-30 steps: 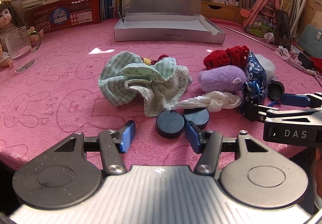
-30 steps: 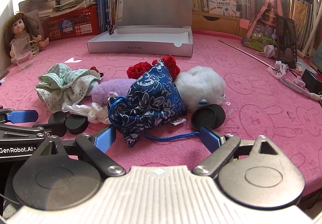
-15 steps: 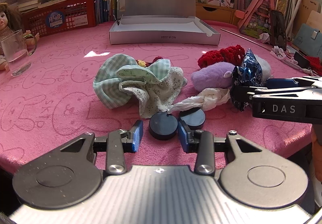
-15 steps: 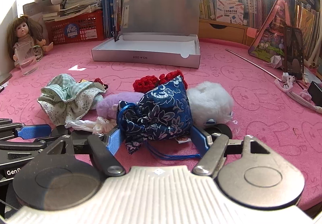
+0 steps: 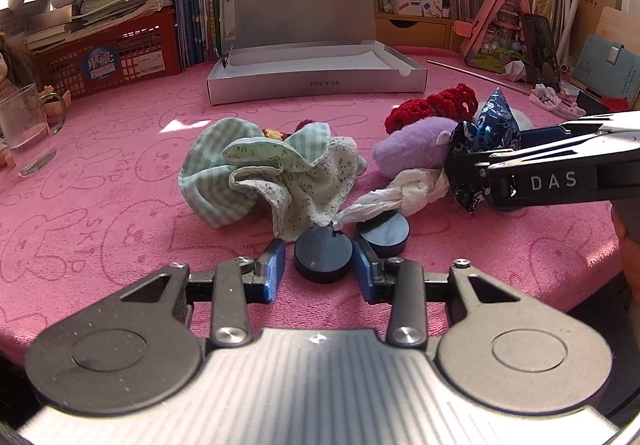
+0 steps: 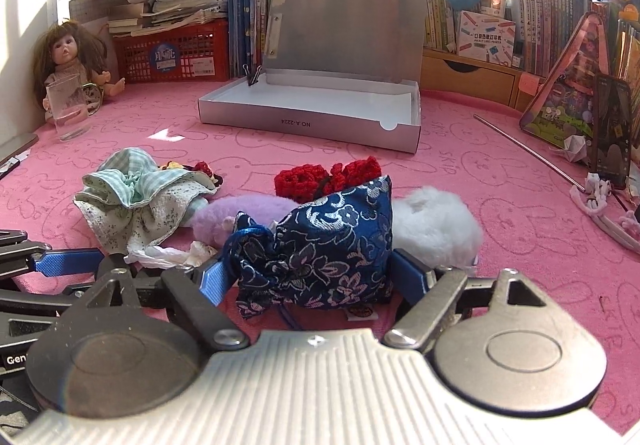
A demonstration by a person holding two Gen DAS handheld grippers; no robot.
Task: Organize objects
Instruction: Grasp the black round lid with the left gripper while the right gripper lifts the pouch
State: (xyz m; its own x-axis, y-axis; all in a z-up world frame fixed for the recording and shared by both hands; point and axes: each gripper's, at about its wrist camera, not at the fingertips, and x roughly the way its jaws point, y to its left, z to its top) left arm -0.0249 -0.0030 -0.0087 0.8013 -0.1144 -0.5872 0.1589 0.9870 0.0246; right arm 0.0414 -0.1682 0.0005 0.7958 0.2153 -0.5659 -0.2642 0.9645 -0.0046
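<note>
A black round disc (image 5: 324,255) lies on the pink cloth between the blue pads of my left gripper (image 5: 318,259). The right pad touches its side and a thin gap shows at the left pad. A second black disc (image 5: 384,231) sits just behind it to the right. My right gripper (image 6: 312,265) is closing on a blue brocade pouch (image 6: 320,245). Both pads press its sides and the pouch bulges upward. Behind the pouch lie a purple plush (image 6: 240,211), a red crochet piece (image 6: 328,175) and a white plush (image 6: 436,225).
A crumpled green cloth (image 5: 272,173) and a white twisted wrapper (image 5: 404,189) lie mid-table. An open silver box (image 5: 316,87) stands at the back. A glass mug (image 5: 24,133) and a red basket (image 5: 112,53) are at the left. Books and toys line the rear.
My left jaws narrowed around the near black disc. The right gripper moved forward around the blue pouch and its jaws came in on it, bunching the pouch taller.
</note>
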